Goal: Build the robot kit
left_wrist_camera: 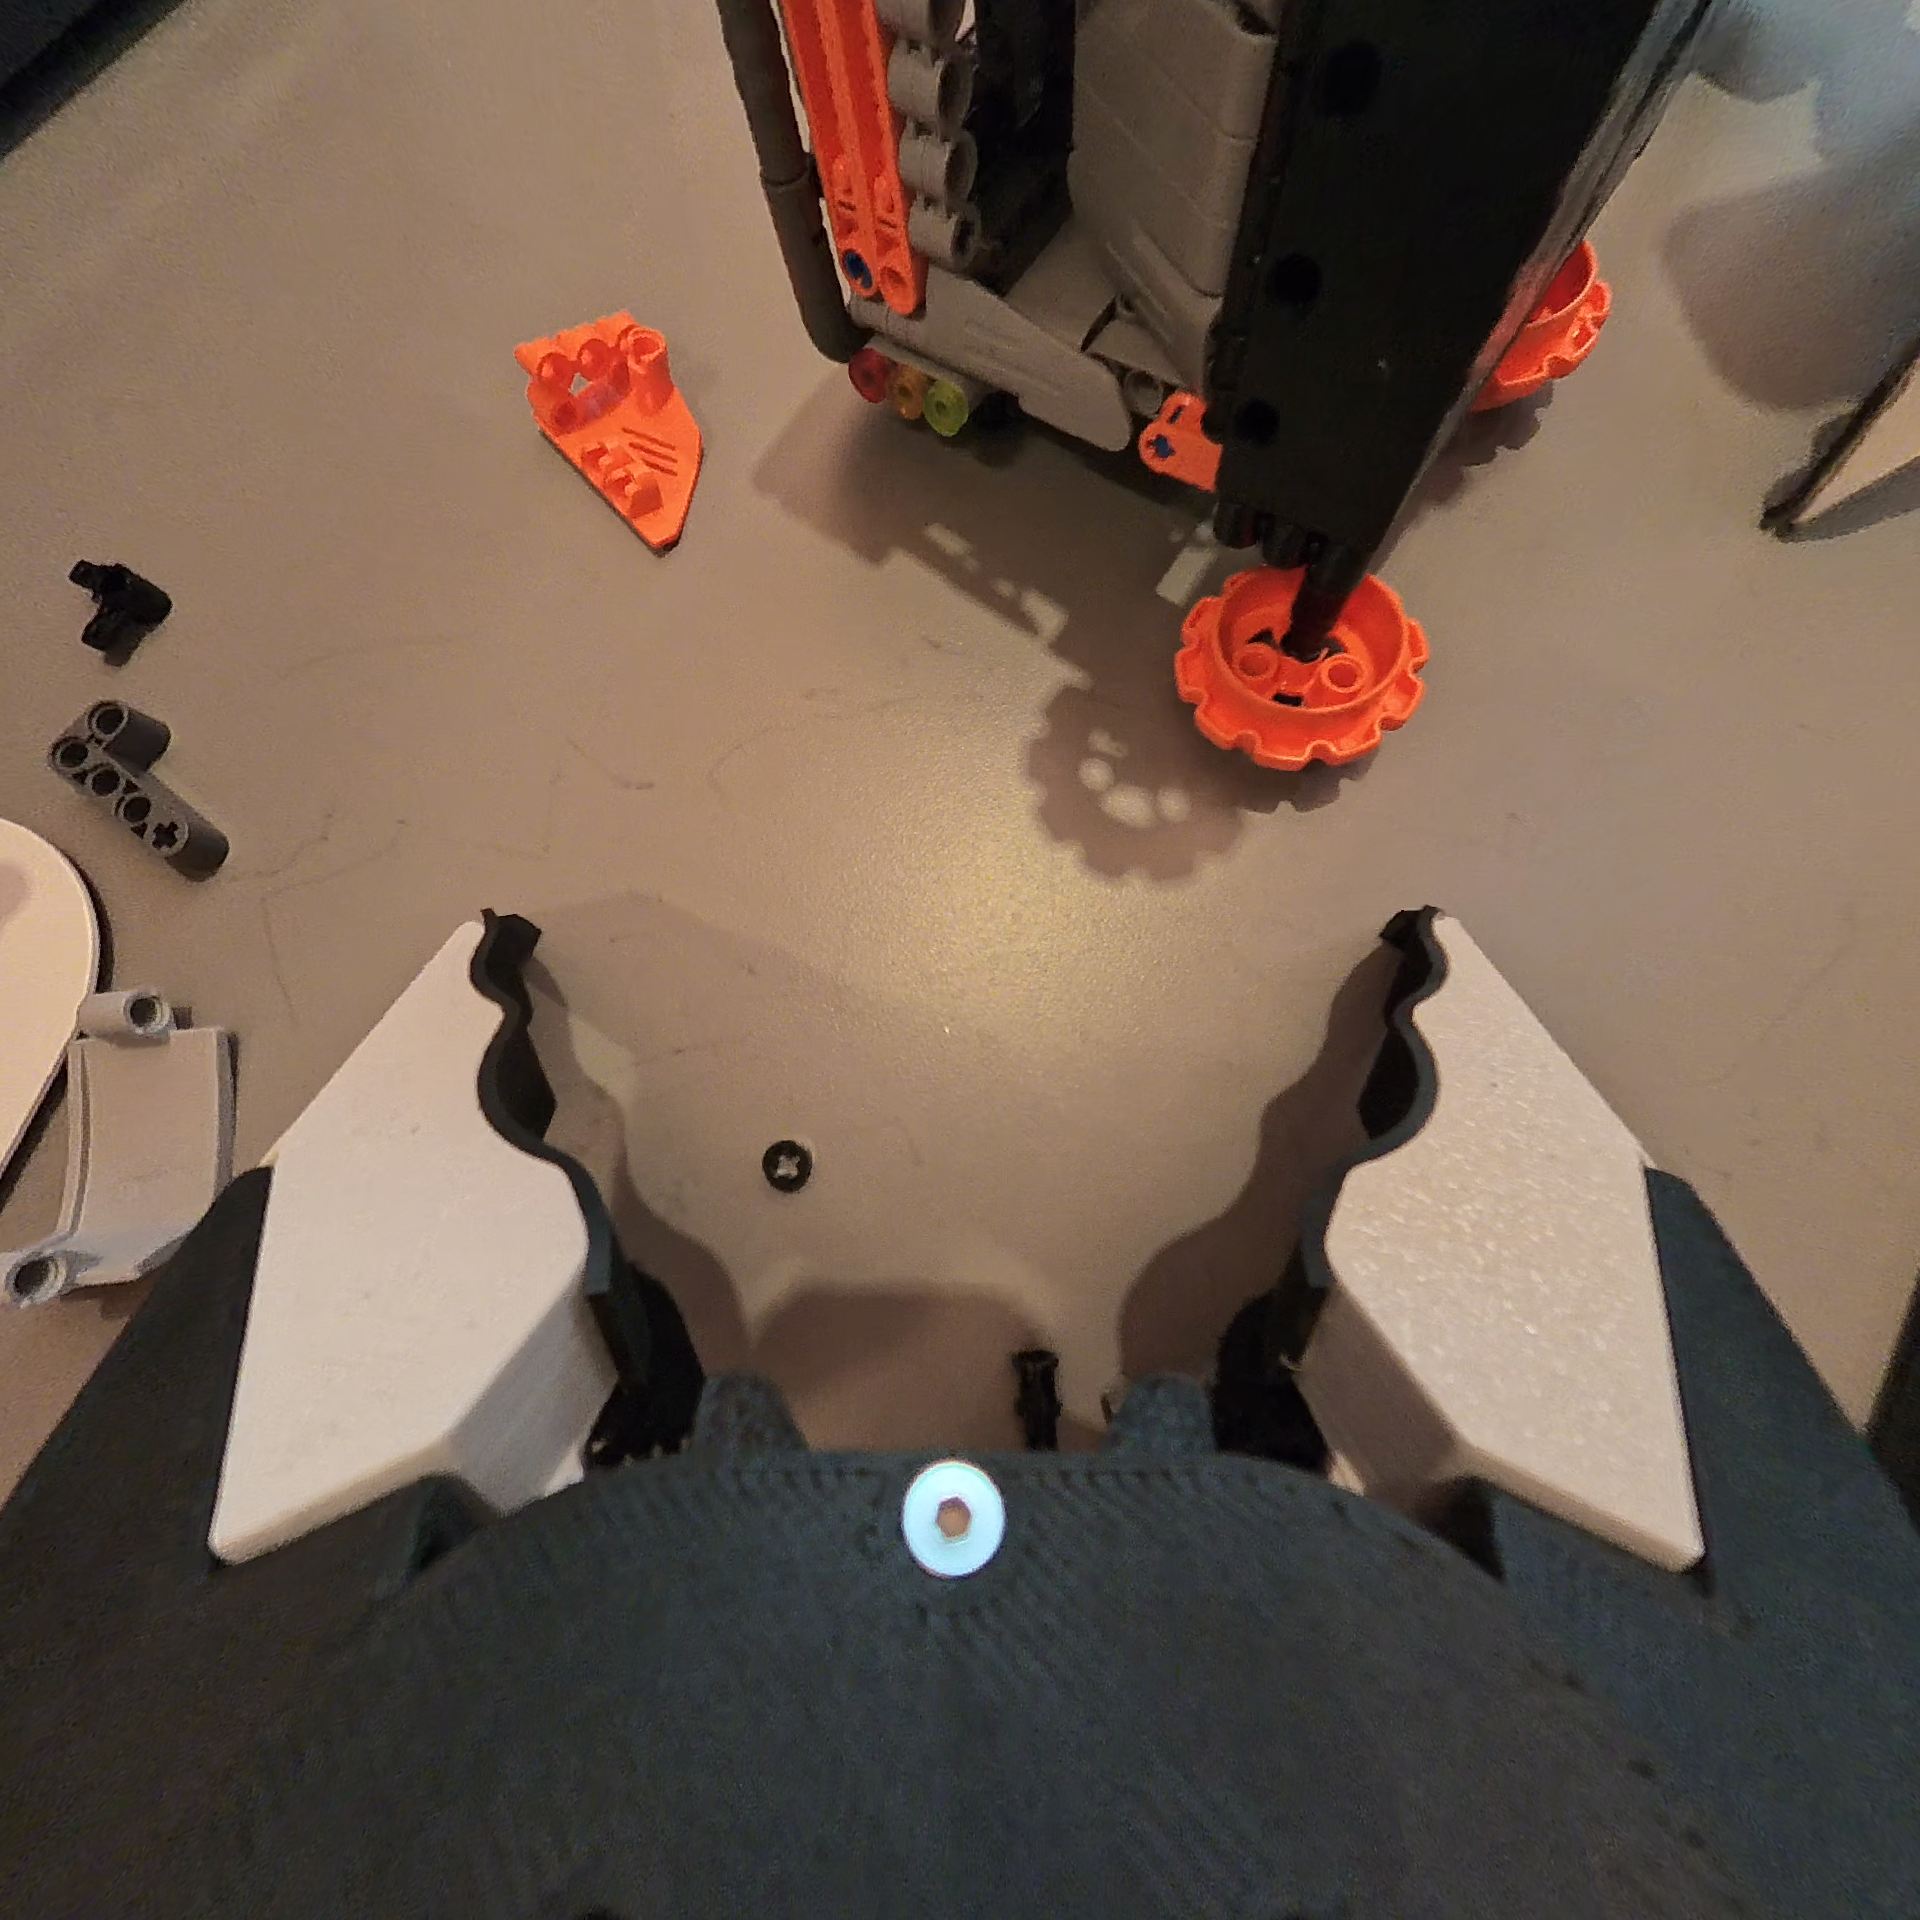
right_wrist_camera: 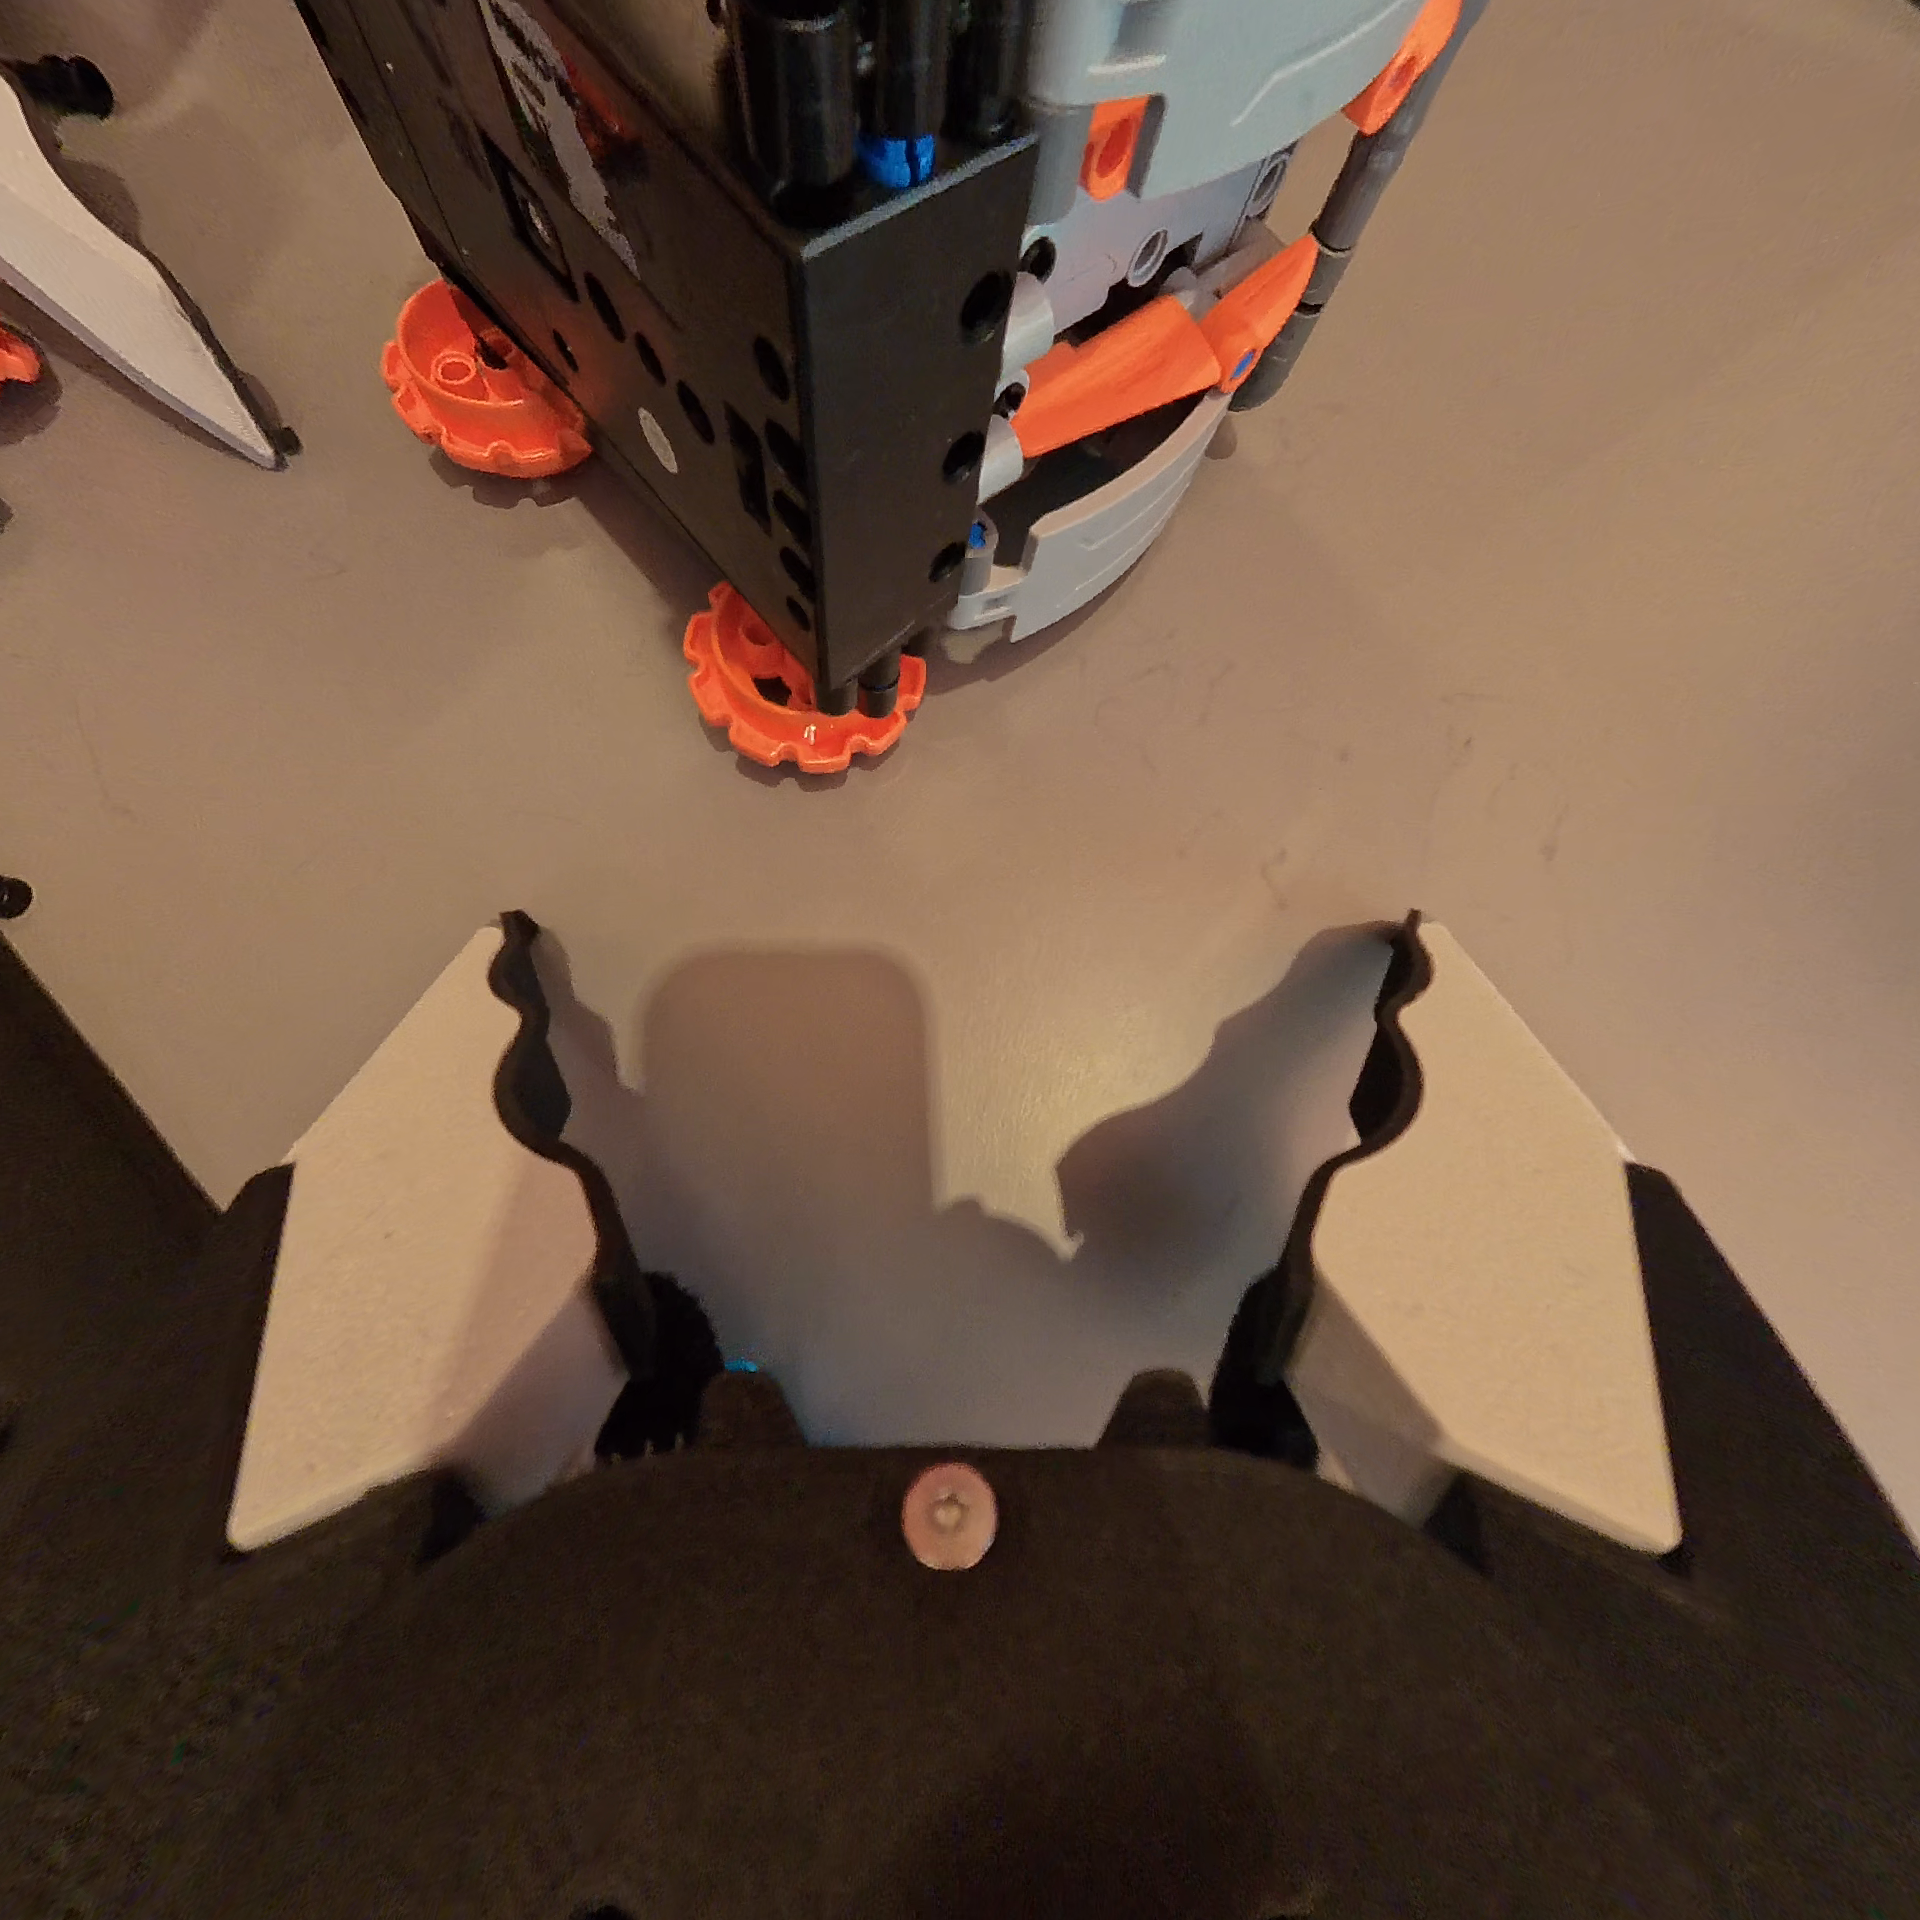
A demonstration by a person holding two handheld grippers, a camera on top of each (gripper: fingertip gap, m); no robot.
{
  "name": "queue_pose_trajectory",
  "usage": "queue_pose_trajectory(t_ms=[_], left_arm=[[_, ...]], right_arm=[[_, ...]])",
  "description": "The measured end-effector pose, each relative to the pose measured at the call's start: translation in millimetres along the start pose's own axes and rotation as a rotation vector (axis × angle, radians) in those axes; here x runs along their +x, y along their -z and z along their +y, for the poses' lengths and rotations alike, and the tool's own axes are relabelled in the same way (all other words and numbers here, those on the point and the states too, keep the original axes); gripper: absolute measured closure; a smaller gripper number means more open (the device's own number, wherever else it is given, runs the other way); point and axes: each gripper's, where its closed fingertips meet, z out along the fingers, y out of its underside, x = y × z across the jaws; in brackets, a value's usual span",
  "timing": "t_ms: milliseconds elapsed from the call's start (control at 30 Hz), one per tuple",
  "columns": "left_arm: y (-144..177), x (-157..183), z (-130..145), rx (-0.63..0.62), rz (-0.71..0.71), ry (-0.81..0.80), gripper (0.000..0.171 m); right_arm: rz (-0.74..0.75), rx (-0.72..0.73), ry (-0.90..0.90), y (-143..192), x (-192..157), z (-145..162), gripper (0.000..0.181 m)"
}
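Observation:
A brick-built model point(left_wrist_camera: 1143, 239) of black, grey and orange parts stands on end on the grey table, resting on orange toothed wheels point(left_wrist_camera: 1301, 670). It also shows in the right wrist view point(right_wrist_camera: 831, 364), with its wheels point(right_wrist_camera: 802, 691) on the table. My left gripper point(left_wrist_camera: 961, 935) is open and empty, hovering over the table short of the model. A small black ring piece point(left_wrist_camera: 787, 1166) lies on the table between its fingers. My right gripper point(right_wrist_camera: 961, 935) is open and empty, a short way from the model's near wheel.
An orange panel piece point(left_wrist_camera: 618, 431), a black connector point(left_wrist_camera: 120, 606), a dark grey beam point(left_wrist_camera: 135, 790) and a light grey curved panel point(left_wrist_camera: 145, 1143) lie left of the left gripper. A white plate rim point(left_wrist_camera: 42, 956) is at the far left. The other gripper's white finger point(right_wrist_camera: 125, 312) shows upper left.

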Motion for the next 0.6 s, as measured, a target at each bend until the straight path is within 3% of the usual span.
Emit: queue_pose_trajectory(t_ms=[600], left_arm=[[-1.9, 0.3, -1.1, -0.003, 0.0, 0.001, 0.012]], right_arm=[[-0.007, -0.004, 0.005, -5.6, -2.0, -4.1, 0.024]])
